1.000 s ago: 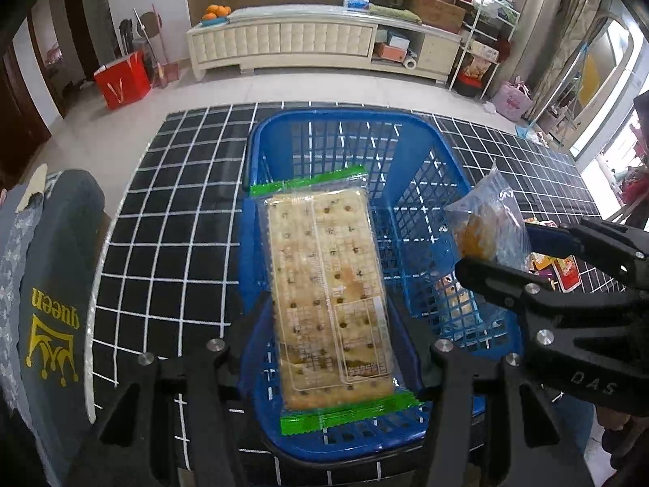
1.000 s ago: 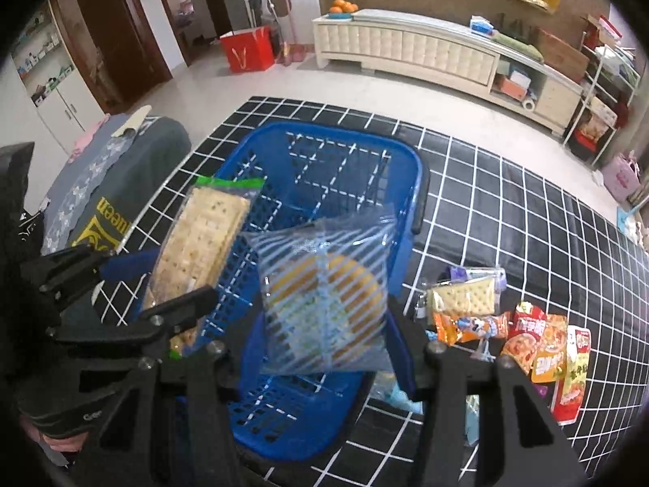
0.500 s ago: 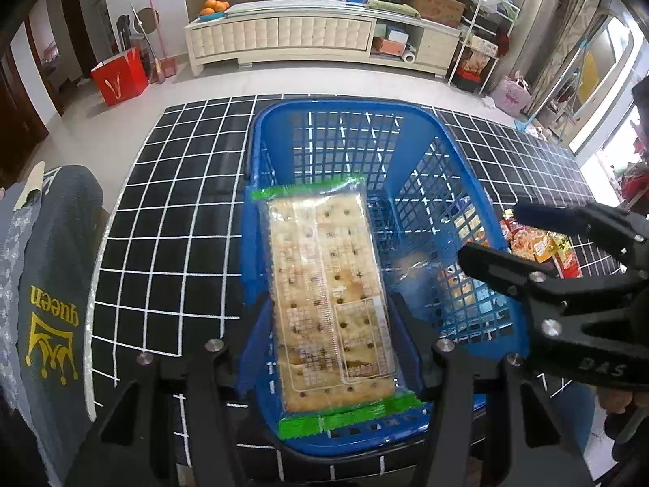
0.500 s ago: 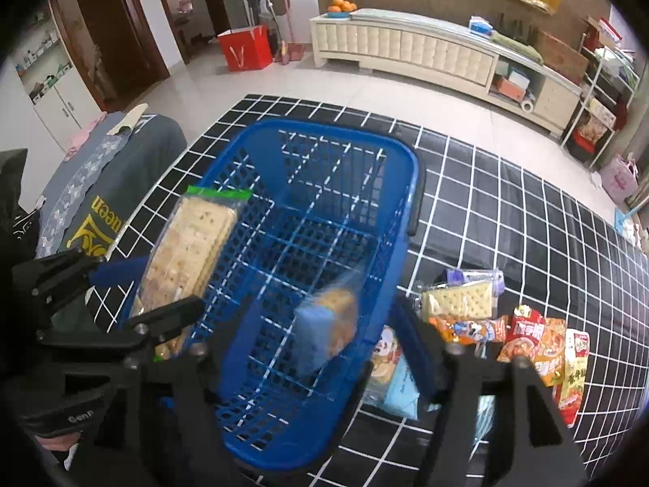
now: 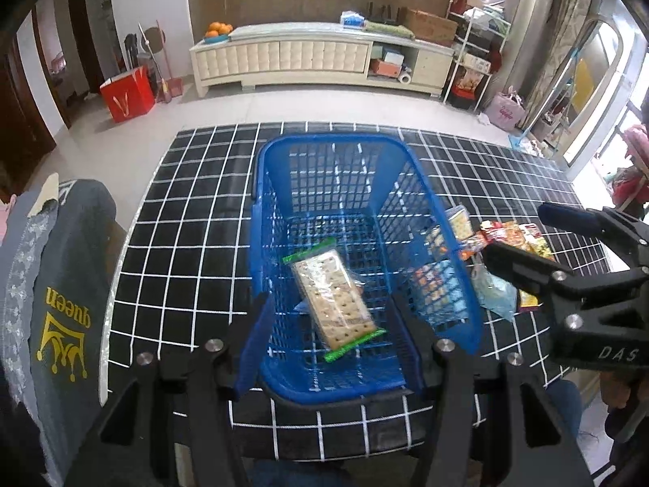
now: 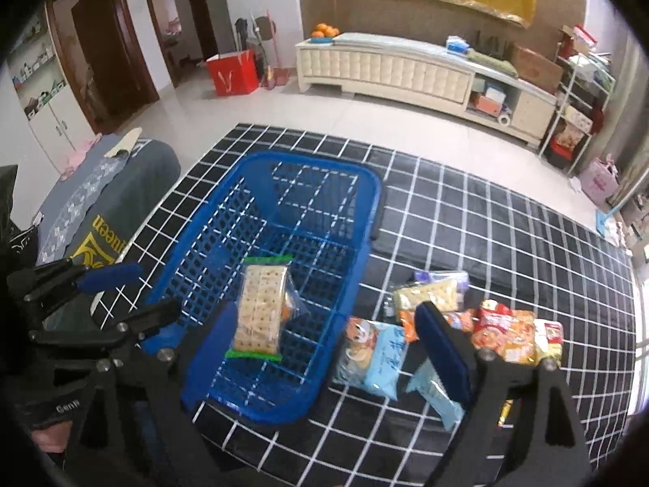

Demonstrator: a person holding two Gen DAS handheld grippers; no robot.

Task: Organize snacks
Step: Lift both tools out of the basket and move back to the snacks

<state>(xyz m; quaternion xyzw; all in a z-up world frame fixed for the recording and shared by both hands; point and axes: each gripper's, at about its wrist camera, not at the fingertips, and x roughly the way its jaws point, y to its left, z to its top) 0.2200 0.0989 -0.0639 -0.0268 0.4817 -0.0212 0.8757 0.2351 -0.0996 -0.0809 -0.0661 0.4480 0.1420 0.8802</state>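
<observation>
Nearest the camera, the left gripper [image 5: 330, 349] hangs over the near rim of the blue basket [image 5: 446, 219], jaws spread wide and holding nothing. The right gripper [image 6: 324, 339] is likewise wide open and empty, beside the basket's right wall. On the basket floor lies a clear cracker pack [image 5: 333, 297] with green end seals, pale square crackers showing through, tilted diagonally over a smaller clear packet [image 6: 293, 302]. Right of the basket, loose snack packets [image 6: 499, 324] cluster on the black grid-patterned tablecloth [image 5: 194, 219].
</observation>
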